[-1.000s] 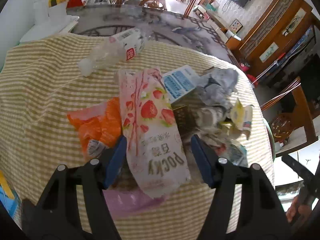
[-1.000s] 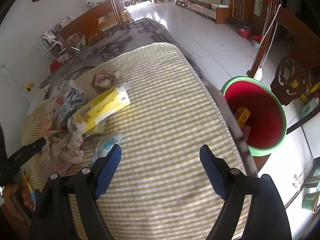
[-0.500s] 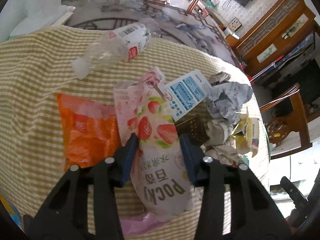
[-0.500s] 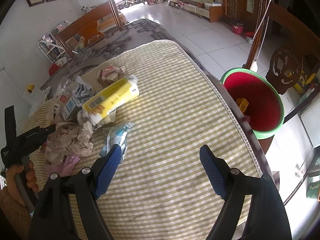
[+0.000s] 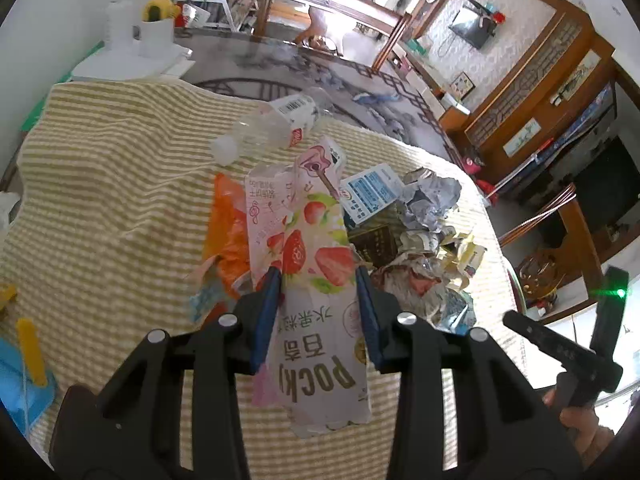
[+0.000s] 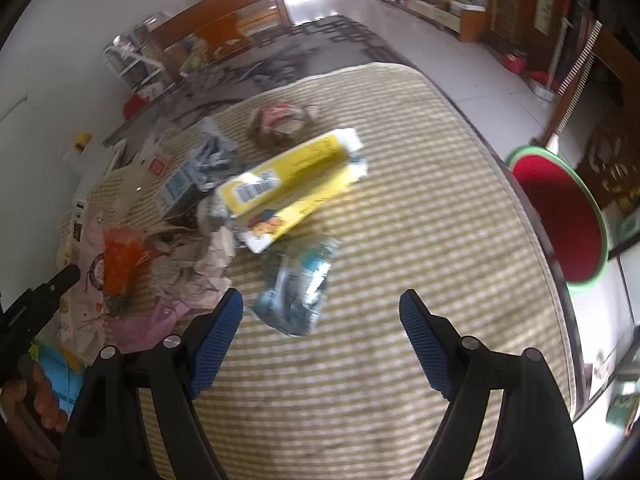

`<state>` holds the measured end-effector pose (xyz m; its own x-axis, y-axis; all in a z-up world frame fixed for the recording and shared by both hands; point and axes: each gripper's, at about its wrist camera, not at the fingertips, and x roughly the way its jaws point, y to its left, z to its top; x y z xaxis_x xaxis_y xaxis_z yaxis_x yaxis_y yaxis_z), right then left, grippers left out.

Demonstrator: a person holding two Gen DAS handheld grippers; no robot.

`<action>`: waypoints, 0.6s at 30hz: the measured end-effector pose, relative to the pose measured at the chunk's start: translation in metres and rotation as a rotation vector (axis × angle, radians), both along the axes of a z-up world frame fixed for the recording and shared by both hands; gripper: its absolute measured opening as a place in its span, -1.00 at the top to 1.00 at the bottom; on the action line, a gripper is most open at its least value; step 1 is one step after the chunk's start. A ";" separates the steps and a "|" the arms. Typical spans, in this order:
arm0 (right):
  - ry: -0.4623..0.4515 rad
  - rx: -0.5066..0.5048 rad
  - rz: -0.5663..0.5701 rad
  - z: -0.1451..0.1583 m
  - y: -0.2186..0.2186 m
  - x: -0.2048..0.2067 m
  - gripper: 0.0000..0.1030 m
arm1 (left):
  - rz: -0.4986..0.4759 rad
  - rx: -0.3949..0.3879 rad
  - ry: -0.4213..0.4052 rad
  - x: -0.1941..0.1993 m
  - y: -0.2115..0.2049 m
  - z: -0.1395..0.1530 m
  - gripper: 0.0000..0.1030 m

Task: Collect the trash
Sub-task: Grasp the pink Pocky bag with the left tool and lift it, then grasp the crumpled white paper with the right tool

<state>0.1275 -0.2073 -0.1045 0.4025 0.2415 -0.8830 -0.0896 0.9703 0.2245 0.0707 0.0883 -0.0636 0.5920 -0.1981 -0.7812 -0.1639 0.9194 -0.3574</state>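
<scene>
My left tongs [image 5: 318,312] have just been closing and now pinch the pink strawberry-printed Pocky wrapper [image 5: 316,276], lifted over the striped bench [image 5: 100,200]. My right tongs [image 6: 320,336] gape empty above a crumpled clear wrapper [image 6: 298,292].

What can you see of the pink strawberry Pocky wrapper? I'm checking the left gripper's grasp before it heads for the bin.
The Pocky wrapper is a long, flat, glossy film pouch, pale pink with strawberry pictures and dark lettering, crumpled and torn open at its near end. It lies lengthwise along the left gripper, whose blue pads have just been closing and now press on both its edges. Its far end leans over the orange bag and the trash pile on the striped cloth; whether it is lifted clear of them is unclear.
</scene>
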 end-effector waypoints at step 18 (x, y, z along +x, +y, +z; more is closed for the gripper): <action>-0.048 -0.029 0.134 0.006 0.082 0.110 -0.53 | 0.043 -0.037 0.090 -0.024 0.017 -0.033 0.30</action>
